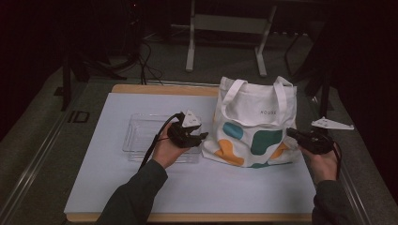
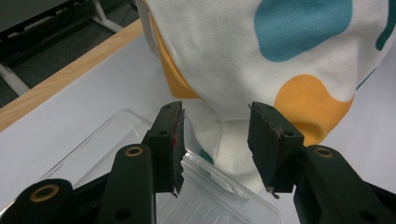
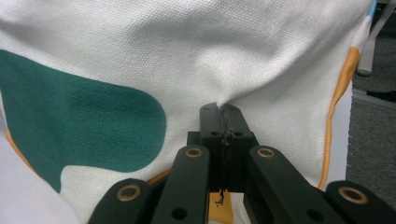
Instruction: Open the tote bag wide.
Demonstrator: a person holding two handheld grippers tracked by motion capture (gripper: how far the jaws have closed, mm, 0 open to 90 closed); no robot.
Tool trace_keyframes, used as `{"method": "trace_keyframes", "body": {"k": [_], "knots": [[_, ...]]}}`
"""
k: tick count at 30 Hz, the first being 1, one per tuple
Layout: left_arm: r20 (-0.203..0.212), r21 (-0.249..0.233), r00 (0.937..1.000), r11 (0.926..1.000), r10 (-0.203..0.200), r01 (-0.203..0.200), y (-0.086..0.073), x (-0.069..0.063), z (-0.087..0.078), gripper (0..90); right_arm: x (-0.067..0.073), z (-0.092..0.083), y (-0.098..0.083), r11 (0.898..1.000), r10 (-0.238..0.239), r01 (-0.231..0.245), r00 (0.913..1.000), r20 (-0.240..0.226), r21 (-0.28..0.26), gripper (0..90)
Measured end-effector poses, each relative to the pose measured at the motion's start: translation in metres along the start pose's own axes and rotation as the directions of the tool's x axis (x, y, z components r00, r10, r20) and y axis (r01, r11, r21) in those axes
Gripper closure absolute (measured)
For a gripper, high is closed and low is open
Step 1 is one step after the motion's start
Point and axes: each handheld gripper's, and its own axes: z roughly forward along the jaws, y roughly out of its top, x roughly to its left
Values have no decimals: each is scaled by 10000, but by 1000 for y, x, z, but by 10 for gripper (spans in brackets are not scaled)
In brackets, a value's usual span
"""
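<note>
Right tongs (image 3: pixel 223 122) pinched together on a fold of the tote bag (image 1: pixel 256 123), at its lower right side. Left tongs (image 2: pixel 215 140) apart, unloaded, over the clear tray (image 1: pixel 141 133); bag's lower left corner lies just ahead. Bag stands on counter (image 1: pixel 197 187).

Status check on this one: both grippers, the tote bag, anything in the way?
Right gripper shut, pinching the tote bag fabric. Left gripper open, jaws just short of the bag's lower corner. Clear tray under the left hand; nothing blocking.
</note>
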Motion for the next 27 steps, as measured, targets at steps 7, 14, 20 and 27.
{"method": "trace_keyframes", "body": {"k": [7, 14, 20, 27], "knots": [[-88, 43, 9998, 9998, 204, -204, 7, -1, 10, 581, 0, -11, -6, 9994, 59, -62, 9999, -100, -333, 900], [118, 299, 9998, 9994, 174, -177, 15, 2, 28, 595, 2, -14, -7, 9994, -61, 58, 9999, -91, -348, 900], [777, 256, 9963, 9989, 378, -399, 17, -4, 37, 561, 3, -19, -9, 9991, -149, 145, 9998, -101, -390, 900], [609, 474, 9956, 9961, 708, -738, 22, -13, 48, 621, 4, -21, -10, 9989, -168, 163, 9998, -110, -439, 900]]}}
